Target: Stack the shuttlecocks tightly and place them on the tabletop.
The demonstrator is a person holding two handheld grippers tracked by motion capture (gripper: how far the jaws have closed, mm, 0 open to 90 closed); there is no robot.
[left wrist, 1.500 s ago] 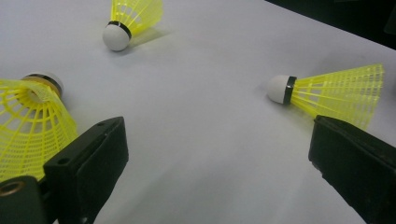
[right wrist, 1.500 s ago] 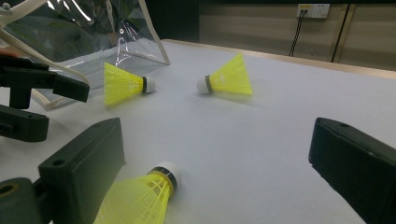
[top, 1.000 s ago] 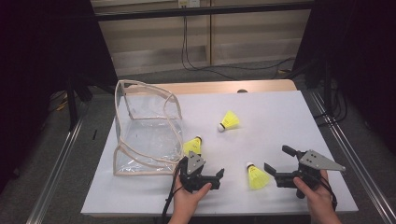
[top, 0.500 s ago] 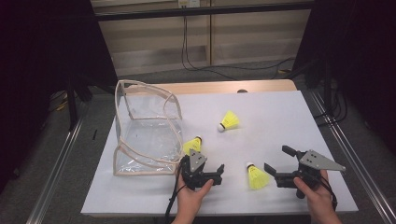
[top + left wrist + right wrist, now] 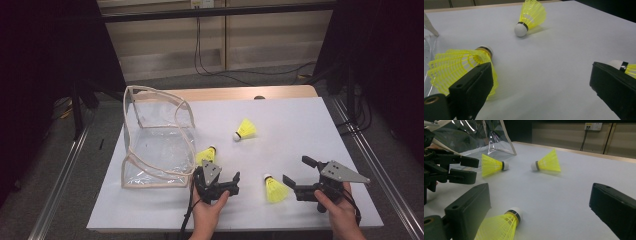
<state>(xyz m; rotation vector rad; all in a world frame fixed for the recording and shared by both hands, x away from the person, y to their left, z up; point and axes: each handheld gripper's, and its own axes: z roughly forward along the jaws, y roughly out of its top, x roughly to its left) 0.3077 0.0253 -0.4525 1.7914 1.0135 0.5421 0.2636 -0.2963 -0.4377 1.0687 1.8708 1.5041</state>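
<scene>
Just ahead of your right gripper [image 5: 295,184], a little toward its left finger, lies the nearest shuttlecock [image 5: 274,189], on its side on the white surface [image 5: 300,130] with the cork tip pointing away from you. Both pairs of fingers are spread wide, holding nothing. Your left gripper [image 5: 235,181] sits low with its own shuttlecock [image 5: 461,67] just beyond its left finger [image 5: 471,92], right next to the clear bag [image 5: 155,145]; a third shuttlecock [image 5: 245,129] is farther out past both. These things should weigh basically nothing, and the yellow skirt looks springy and easy to crush, so I'd pinch gently at the cork end or the stiff collar below it. Both hands [image 5: 340,215] are down near the surface, fingers aimed forward and level, a decent pose for sliding in.
</scene>
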